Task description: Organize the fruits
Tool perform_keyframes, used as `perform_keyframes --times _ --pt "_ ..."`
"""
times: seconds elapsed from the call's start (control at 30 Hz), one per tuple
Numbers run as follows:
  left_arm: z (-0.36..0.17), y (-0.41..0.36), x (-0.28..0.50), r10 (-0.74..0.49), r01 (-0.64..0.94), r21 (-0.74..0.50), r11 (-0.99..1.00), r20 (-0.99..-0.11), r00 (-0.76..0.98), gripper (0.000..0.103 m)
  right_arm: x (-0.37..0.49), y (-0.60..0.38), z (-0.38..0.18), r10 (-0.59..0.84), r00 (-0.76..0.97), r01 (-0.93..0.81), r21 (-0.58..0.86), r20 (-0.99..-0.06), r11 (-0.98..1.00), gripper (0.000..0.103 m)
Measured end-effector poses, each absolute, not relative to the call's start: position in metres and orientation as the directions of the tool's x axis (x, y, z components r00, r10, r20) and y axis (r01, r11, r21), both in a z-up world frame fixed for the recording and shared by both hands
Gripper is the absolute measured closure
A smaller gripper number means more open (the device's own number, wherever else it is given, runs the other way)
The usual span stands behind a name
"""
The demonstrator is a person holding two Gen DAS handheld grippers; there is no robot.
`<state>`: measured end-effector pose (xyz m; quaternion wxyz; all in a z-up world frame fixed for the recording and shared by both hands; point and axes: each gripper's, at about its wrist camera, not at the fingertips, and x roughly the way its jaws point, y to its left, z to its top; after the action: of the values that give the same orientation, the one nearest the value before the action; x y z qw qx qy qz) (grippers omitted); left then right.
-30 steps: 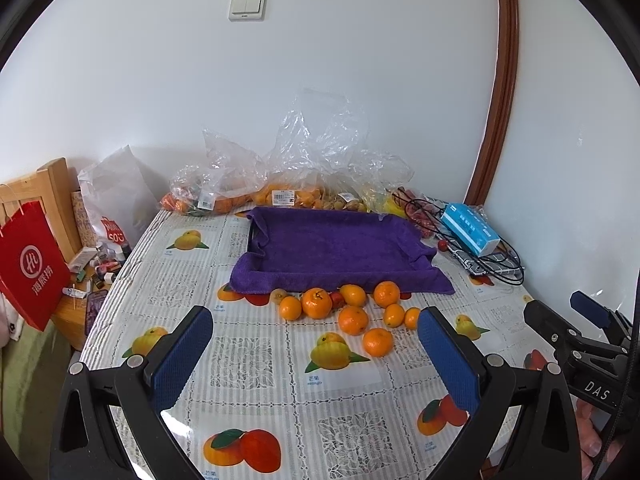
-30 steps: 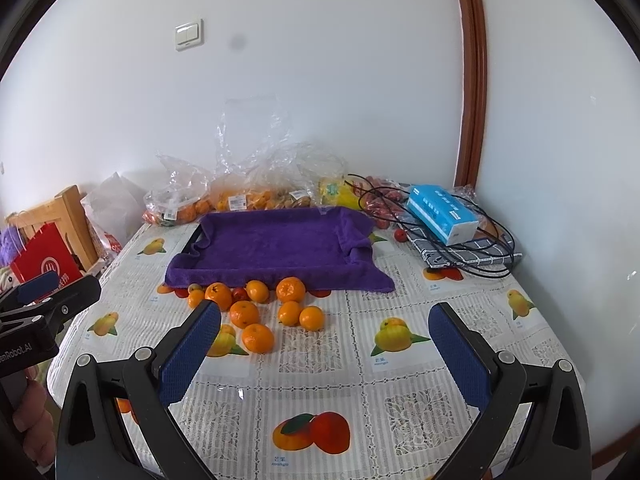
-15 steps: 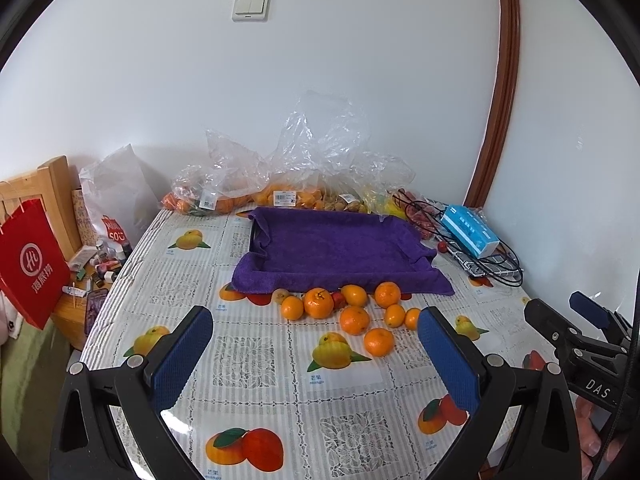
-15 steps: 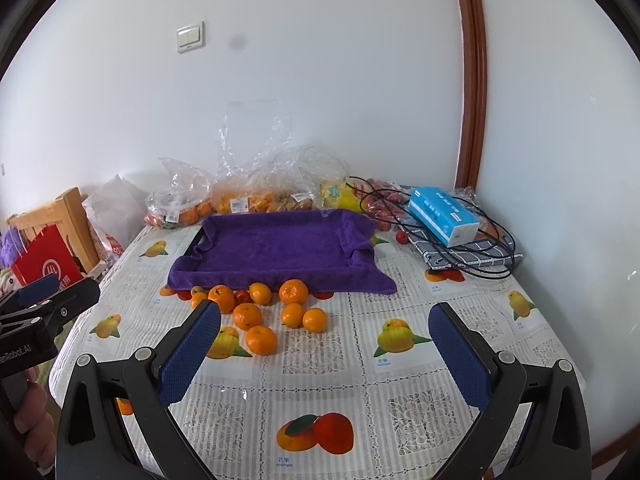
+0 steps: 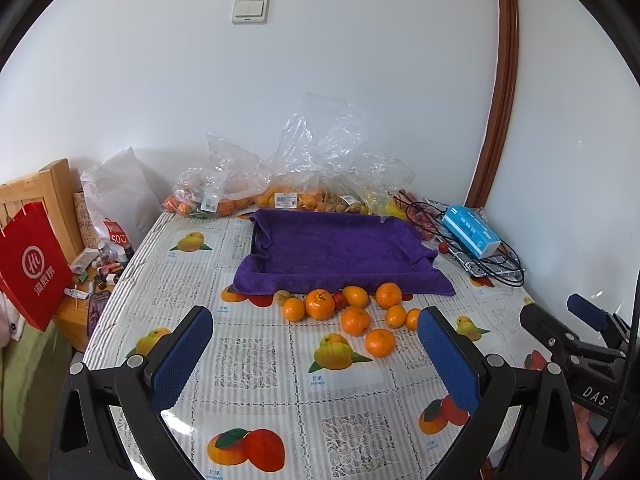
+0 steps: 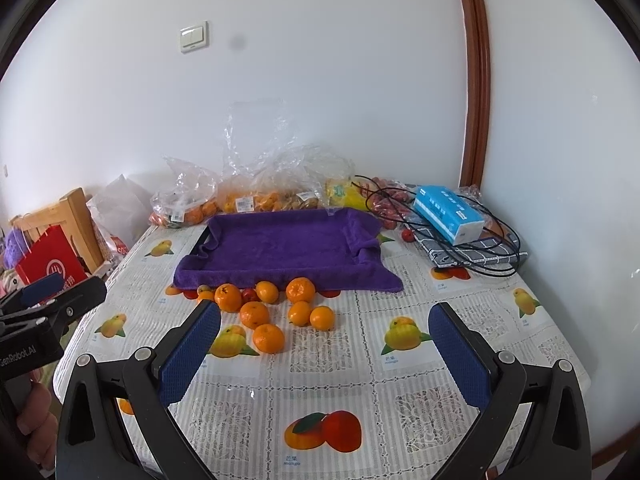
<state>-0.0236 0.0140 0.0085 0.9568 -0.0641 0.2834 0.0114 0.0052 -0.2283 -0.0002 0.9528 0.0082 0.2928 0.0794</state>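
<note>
Several loose oranges (image 5: 355,320) lie on the tablecloth in front of a tray covered by a purple towel (image 5: 332,248); a small red fruit (image 5: 340,300) sits among them. They also show in the right wrist view (image 6: 269,337), before the towel-covered tray (image 6: 280,244). My left gripper (image 5: 316,360) is open and empty, held above the near table, short of the oranges. My right gripper (image 6: 324,356) is open and empty, to the right of the oranges. Each gripper shows at the edge of the other's view.
Clear plastic bags of fruit (image 5: 288,192) line the back wall. A blue tissue box (image 5: 472,232) sits on a wire rack (image 5: 480,256) at the back right. A red paper bag (image 5: 32,264) and wooden chair (image 5: 52,196) stand left of the table.
Both grippers have drifted slightly forward and upward; the fruit and tray sit a little lower in both views. Nothing was grasped or moved.
</note>
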Motion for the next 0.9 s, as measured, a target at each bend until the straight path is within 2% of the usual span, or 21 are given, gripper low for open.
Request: perform_keyframes --times 0.5,0.9 --pt "0.008 0.012 -0.02 -0.026 -0.05 -0.123 0.991 -0.55 0.835 0.0 0.004 -0.228 -0.002 0.153 0.811 -0.15 0.052 -0.565 0.987 0.001" --pt "-0.007 0.021 -0.003 0.047 -0.117 -0.084 0.99 -0.581 0.812 0.0 0.016 -0.221 -0.015 0.124 0.803 -0.156 -0.005 -0.582 0.988 0.0"
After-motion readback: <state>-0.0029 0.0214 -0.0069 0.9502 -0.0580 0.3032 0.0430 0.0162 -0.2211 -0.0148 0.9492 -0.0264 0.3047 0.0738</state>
